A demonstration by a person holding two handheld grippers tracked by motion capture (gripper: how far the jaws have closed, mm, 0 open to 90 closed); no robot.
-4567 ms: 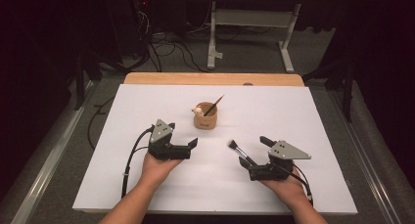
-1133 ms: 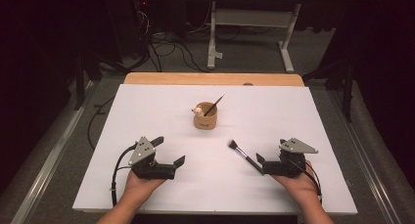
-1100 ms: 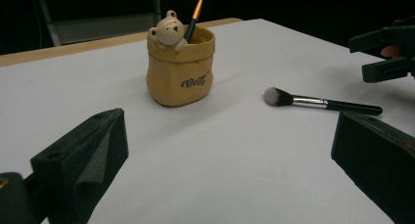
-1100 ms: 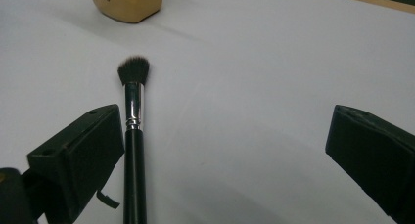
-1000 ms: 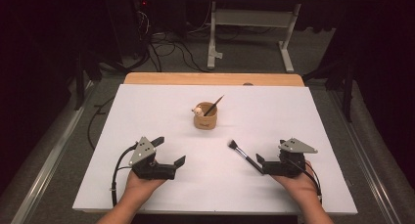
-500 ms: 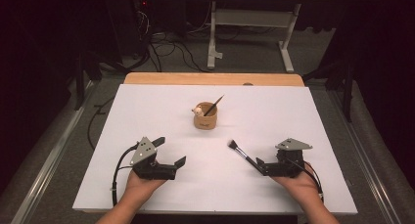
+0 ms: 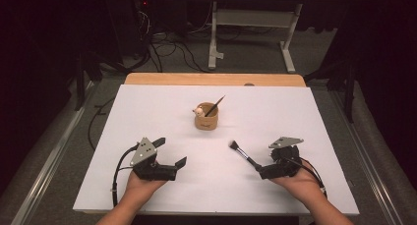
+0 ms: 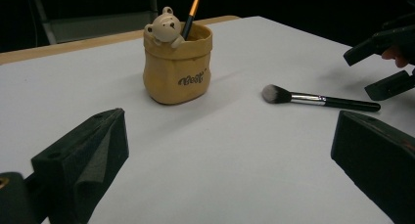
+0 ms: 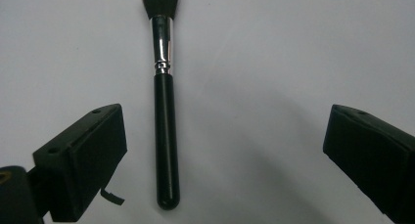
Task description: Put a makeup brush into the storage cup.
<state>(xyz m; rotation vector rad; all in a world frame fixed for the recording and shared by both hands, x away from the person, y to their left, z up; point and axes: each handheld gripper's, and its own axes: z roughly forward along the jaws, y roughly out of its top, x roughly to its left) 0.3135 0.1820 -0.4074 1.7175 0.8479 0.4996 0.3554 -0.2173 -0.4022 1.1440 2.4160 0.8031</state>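
1. The brush (image 9: 165,116) lies flat on the tabletop (image 7: 147,112), handle toward the right hand-held gripper (image 7: 263,172), likely for an easy pickup.
2. That gripper's jaws stand apart, straddling the handle, untouched.
3. The left hand-held gripper (image 7: 169,158) rests low, jaws apart, facing the cup (image 8: 178,67).

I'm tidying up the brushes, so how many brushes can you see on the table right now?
2. A makeup brush lies flat on the white table between the right gripper's open jaws; a thin brush stands in the bear pot. The pot may hide more.
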